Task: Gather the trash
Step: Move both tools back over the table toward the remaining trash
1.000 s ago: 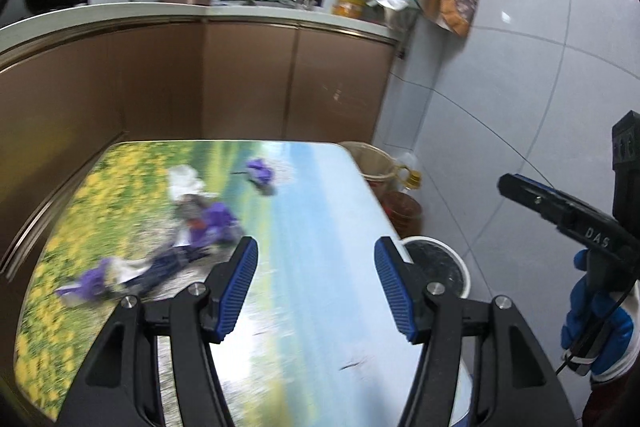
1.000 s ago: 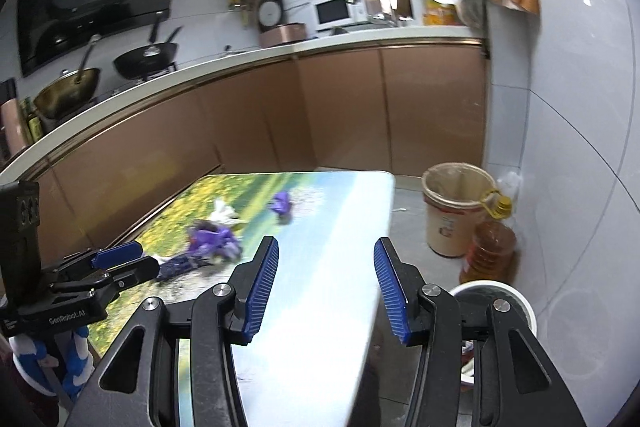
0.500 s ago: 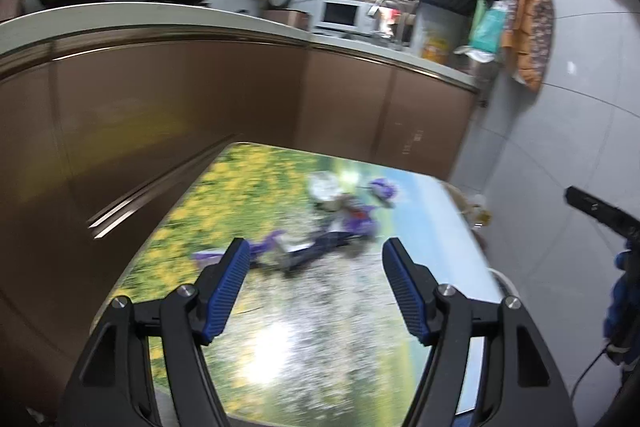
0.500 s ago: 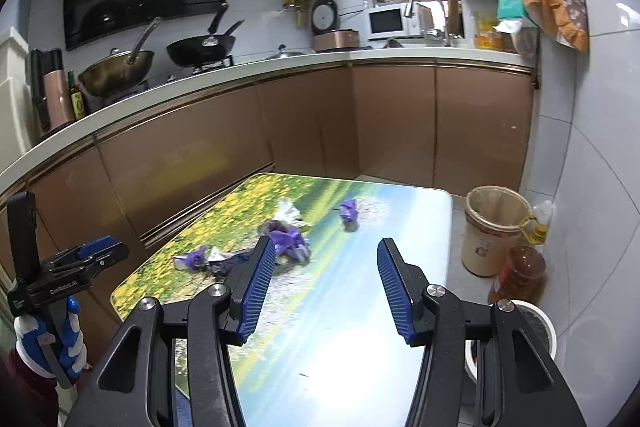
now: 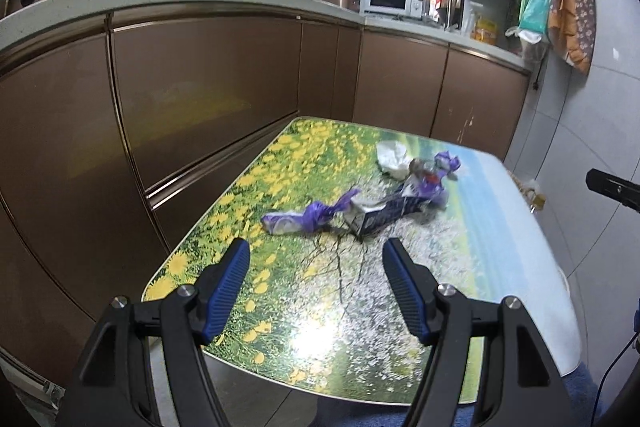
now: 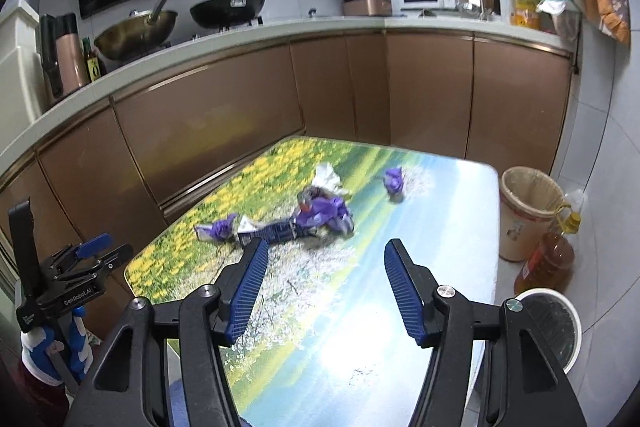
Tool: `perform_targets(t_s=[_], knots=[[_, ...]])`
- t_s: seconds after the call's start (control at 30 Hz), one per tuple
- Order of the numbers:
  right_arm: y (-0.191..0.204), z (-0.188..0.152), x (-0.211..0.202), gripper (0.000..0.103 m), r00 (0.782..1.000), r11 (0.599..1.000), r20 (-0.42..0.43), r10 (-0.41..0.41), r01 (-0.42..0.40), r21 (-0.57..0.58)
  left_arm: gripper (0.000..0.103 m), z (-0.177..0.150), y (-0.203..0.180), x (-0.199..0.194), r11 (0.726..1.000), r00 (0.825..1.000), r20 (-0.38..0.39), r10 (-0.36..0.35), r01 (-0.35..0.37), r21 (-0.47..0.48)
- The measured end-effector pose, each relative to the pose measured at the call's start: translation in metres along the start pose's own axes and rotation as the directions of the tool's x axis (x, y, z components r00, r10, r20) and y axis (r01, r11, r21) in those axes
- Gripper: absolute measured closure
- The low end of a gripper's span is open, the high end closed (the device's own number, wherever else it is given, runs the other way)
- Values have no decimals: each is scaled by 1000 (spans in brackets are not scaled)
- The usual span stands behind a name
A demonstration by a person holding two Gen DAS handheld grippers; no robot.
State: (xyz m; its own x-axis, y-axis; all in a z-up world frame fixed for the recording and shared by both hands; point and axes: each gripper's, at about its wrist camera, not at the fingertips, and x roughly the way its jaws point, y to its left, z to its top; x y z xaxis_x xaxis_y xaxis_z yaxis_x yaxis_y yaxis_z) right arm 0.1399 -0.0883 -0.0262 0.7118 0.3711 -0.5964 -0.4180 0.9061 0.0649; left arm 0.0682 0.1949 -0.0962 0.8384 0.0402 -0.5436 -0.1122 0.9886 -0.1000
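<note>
Legible text, one item: "GenRobot.AI", white lettering on the black body of the left gripper (image 6: 94, 247), at near left in the right wrist view. Nothing else readable.

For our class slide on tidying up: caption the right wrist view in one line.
Open right claw, empty and opening, hovers over a table strewn with purple wrappers; bin beside it.

We see bare tabletop (image 6: 360, 307) between us and the litter (image 6: 304, 219) strewn across the table's middle, so the near approach is open. Brown cabinets (image 6: 208, 131) wall in the left and far sides. On the right floor a bin (image 6: 528, 211), an oil bottle (image 6: 548, 259) and a white bucket (image 6: 556, 327) crowd the gap to the tiled wall.
</note>
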Motion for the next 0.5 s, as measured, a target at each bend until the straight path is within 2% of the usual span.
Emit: perform_targets(t_s=[0.17,0.5], knots=[[2,-6,25,43,999,1000,-51,5,-5,6,36,-5,-4,24,999,999,-41,5,-4,34],[4,-13,76,43,990,1000,-137,31,-29,11,36,-14,-3,70,1000,991,-131,0,2,14]])
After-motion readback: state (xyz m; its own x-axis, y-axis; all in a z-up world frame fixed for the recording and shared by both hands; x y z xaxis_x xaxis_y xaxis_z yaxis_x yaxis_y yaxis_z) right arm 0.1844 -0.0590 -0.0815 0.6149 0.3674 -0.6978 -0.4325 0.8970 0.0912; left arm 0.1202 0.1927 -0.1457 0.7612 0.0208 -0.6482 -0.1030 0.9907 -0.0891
